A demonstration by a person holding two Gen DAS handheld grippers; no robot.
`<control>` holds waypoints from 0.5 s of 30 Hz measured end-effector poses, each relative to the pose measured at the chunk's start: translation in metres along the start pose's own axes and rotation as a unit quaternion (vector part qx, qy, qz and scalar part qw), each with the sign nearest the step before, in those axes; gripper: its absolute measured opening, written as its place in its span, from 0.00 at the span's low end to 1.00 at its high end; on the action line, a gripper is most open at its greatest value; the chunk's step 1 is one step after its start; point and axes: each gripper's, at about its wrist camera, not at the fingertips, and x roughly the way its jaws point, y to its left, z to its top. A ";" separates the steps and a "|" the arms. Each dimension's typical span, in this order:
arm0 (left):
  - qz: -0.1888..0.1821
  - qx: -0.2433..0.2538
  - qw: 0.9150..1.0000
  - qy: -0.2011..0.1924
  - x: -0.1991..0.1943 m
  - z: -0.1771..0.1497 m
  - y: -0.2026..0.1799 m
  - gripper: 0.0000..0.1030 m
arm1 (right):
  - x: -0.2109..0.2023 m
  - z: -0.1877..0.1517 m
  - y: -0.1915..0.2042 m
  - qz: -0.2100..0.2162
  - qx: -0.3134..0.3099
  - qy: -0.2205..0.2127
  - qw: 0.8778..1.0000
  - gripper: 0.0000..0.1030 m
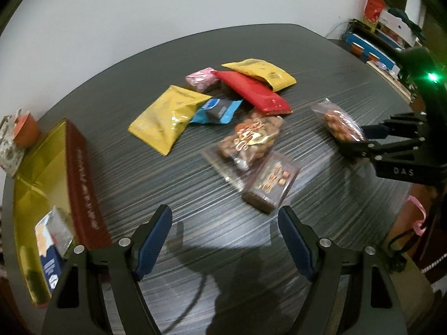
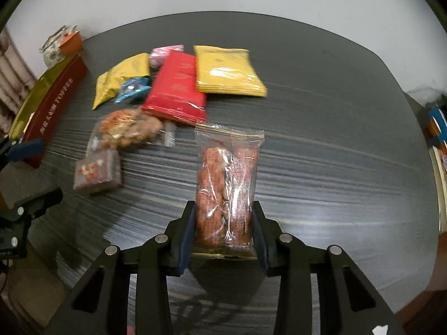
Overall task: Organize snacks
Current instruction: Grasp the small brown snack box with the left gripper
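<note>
My right gripper [image 2: 223, 217] is shut on a clear packet of orange-brown snacks [image 2: 226, 189] and holds it above the dark table [image 2: 335, 153]; the packet also shows in the left wrist view [image 1: 339, 124]. My left gripper [image 1: 225, 223] is open and empty above the table's near side. Loose snacks lie in the middle: two yellow packets [image 1: 164, 118] [image 1: 264, 72], a red packet [image 1: 252, 90], a blue one [image 1: 216, 111], a pink one [image 1: 201, 78], a clear nut bag [image 1: 250, 139] and a brown block [image 1: 272, 181]. A red and gold box [image 1: 42, 173] at the left holds one packet [image 1: 53, 237].
A small orange and patterned carton [image 1: 16, 139] stands behind the box at the table's left edge. Shelves with boxes and bowls [image 1: 380, 33] stand beyond the table's far right corner. A white wall runs behind the table.
</note>
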 end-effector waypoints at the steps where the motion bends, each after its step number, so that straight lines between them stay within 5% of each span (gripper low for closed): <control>1: -0.002 0.000 1.000 0.001 0.002 0.001 -0.002 0.76 | -0.001 -0.002 -0.004 -0.001 0.006 0.000 1.000 0.34; 15: -0.013 0.033 0.999 0.020 0.020 0.021 -0.027 0.63 | -0.001 -0.004 -0.014 -0.002 0.017 -0.007 1.000 0.34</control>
